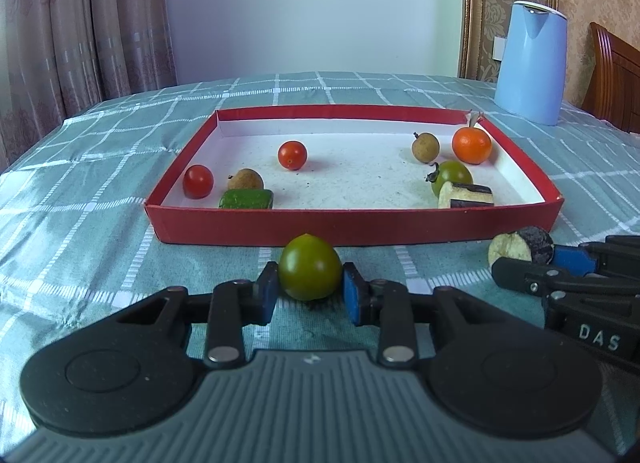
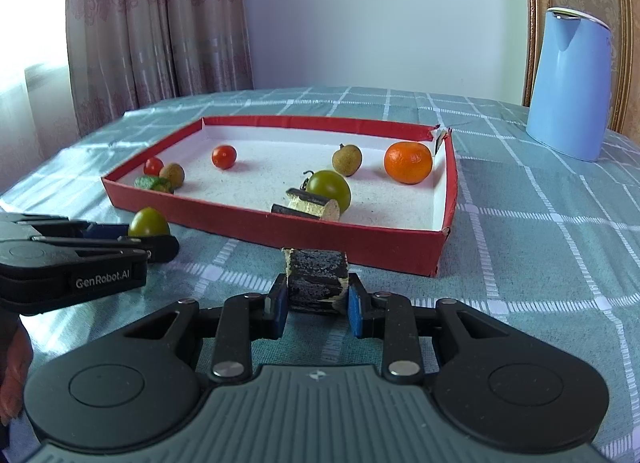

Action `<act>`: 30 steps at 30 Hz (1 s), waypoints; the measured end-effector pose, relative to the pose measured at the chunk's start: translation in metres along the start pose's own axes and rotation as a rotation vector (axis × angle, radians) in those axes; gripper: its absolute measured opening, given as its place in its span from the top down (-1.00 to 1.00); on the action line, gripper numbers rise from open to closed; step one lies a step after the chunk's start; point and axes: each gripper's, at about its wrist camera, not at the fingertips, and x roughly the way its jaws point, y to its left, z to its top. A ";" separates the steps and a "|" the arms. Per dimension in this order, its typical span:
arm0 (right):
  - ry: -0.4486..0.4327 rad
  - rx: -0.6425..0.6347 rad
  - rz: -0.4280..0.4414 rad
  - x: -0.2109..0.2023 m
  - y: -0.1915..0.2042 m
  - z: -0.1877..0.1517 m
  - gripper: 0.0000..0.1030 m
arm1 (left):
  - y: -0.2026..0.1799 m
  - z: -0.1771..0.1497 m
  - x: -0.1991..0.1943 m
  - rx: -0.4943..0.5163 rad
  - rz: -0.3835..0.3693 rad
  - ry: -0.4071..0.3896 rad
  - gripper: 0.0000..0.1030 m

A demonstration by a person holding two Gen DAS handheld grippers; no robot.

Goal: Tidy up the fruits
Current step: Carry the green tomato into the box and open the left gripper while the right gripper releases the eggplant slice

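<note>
A red-walled tray [image 1: 352,225] [image 2: 280,225] lies on the checked cloth. It holds two red cherry tomatoes [image 1: 292,154], two brown longans [image 1: 425,147], an orange [image 1: 471,145] [image 2: 408,162], a green tomato [image 1: 454,175] [image 2: 329,187], a cucumber piece [image 1: 246,198] and an eggplant piece [image 1: 466,196] [image 2: 312,203]. In front of the tray, my left gripper [image 1: 310,289] is shut on another green tomato [image 1: 310,273] [image 2: 149,222]. My right gripper [image 2: 318,303] is shut on another eggplant piece [image 2: 316,281] [image 1: 520,247], low above the cloth.
A light blue kettle [image 1: 532,63] [image 2: 568,83] stands on the table at the back right. Curtains hang behind on the left. A wooden chair back [image 1: 612,83] is at the far right. The right gripper [image 1: 560,275] sits close beside my left one.
</note>
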 end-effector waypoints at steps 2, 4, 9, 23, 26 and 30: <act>-0.025 0.000 -0.005 -0.004 0.000 0.001 0.44 | 0.000 0.000 -0.002 0.004 -0.007 0.000 0.41; -0.053 -0.002 -0.007 -0.009 0.001 0.003 0.44 | 0.000 0.002 -0.004 0.010 -0.017 0.000 0.41; -0.112 -0.048 -0.030 -0.014 0.002 0.022 0.44 | -0.003 0.017 -0.012 0.024 -0.047 -0.039 0.41; -0.063 -0.057 -0.119 0.049 -0.010 0.080 0.44 | -0.009 0.074 0.049 0.012 0.012 -0.021 0.41; -0.047 -0.058 -0.111 0.058 -0.008 0.084 0.44 | -0.008 0.077 0.061 0.002 0.010 0.005 0.41; -0.023 -0.057 -0.088 0.069 -0.003 0.089 0.44 | -0.007 0.080 0.072 -0.005 0.029 0.020 0.41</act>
